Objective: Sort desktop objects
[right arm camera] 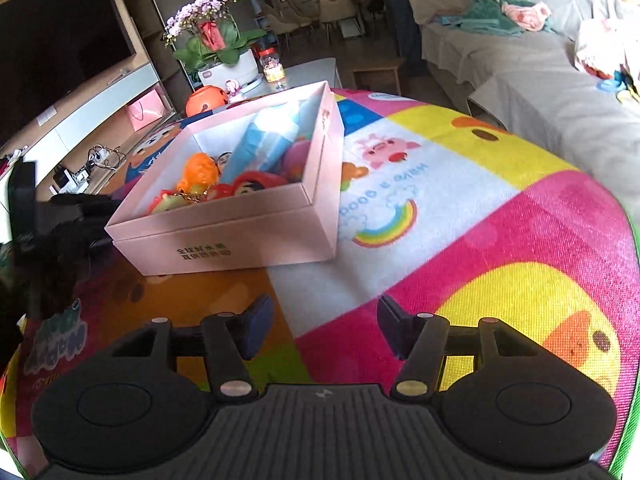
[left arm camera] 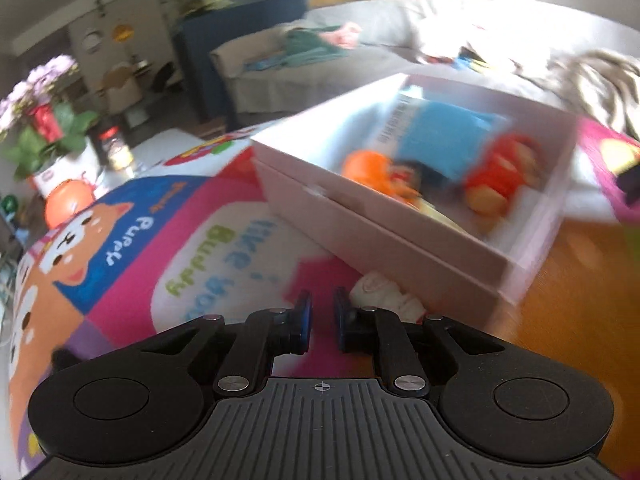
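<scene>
A pale pink open box (left arm camera: 400, 236) stands on a colourful play mat (left arm camera: 160, 240). Inside it lie an orange toy (left arm camera: 368, 168), a blue pack (left arm camera: 444, 144) and a red toy (left arm camera: 500, 172), all blurred. In the right wrist view the same box (right arm camera: 240, 236) shows the orange toy (right arm camera: 200, 170), the blue pack (right arm camera: 264, 144) and a red round toy (right arm camera: 248, 186). My left gripper (left arm camera: 320, 316) is shut with nothing between its pads, low over the mat in front of the box. A small white toy (left arm camera: 384, 300) lies just past its right finger. My right gripper (right arm camera: 324, 328) stands open and empty over the mat.
A grey sofa (right arm camera: 540, 64) strewn with clothes lies beyond the mat. A potted orchid (right arm camera: 216, 48), a jar (right arm camera: 272, 66) and an orange ball-shaped toy (right arm camera: 206, 100) sit on a low table behind the box. A dark gloved hand with a black device (right arm camera: 44, 224) is left of the box.
</scene>
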A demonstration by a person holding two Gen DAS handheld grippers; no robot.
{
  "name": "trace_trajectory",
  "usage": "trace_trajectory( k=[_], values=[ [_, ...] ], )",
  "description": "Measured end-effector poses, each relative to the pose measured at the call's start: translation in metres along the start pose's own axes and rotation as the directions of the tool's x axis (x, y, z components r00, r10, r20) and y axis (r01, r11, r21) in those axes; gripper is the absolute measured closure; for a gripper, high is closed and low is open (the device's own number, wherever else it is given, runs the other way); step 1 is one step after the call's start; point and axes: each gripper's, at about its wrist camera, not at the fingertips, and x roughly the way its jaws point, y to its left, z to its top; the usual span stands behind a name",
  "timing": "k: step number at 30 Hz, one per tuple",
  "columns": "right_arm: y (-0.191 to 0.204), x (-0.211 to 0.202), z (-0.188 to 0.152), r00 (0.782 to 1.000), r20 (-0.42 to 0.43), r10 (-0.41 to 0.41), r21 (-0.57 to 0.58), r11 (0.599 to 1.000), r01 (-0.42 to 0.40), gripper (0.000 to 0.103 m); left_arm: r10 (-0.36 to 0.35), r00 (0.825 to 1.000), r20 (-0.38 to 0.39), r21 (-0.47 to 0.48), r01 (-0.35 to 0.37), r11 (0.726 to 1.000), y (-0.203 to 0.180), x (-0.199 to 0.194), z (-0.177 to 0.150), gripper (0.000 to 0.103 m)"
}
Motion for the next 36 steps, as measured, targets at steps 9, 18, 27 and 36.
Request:
trace_trajectory(
  k=[9, 18, 27, 36],
  values=[
    [0.016, -0.005, -0.001, 0.998, 0.019, 0.057, -0.009, 0.998, -0.057, 0.041, -0.134, 0.990, 0.038, -0.017, 0.135, 0.991, -0.047, -0.069, -0.023, 0.082],
    [0.055, -0.031, -0.018, 0.995, 0.067, 0.078, -0.113, 0.991, -0.070, 0.028, -0.214, 0.973, 0.082, -0.099, 0.222, 0.970, -0.093, -0.095, -0.038, 0.076],
    [0.134, -0.038, -0.055, 0.985, 0.061, 0.161, -0.371, 0.920, -0.127, 0.021, 0.176, 0.980, 0.093, -0.412, -0.123, 0.903, -0.035, -0.149, -0.070, 0.054],
    [0.201, 0.019, -0.066, 0.982, -0.082, 0.168, -0.494, 0.849, -0.186, 0.065, 0.233, 0.972, 0.013, -0.517, -0.193, 0.834, -0.020, -0.162, -0.109, 0.035]
  ],
)
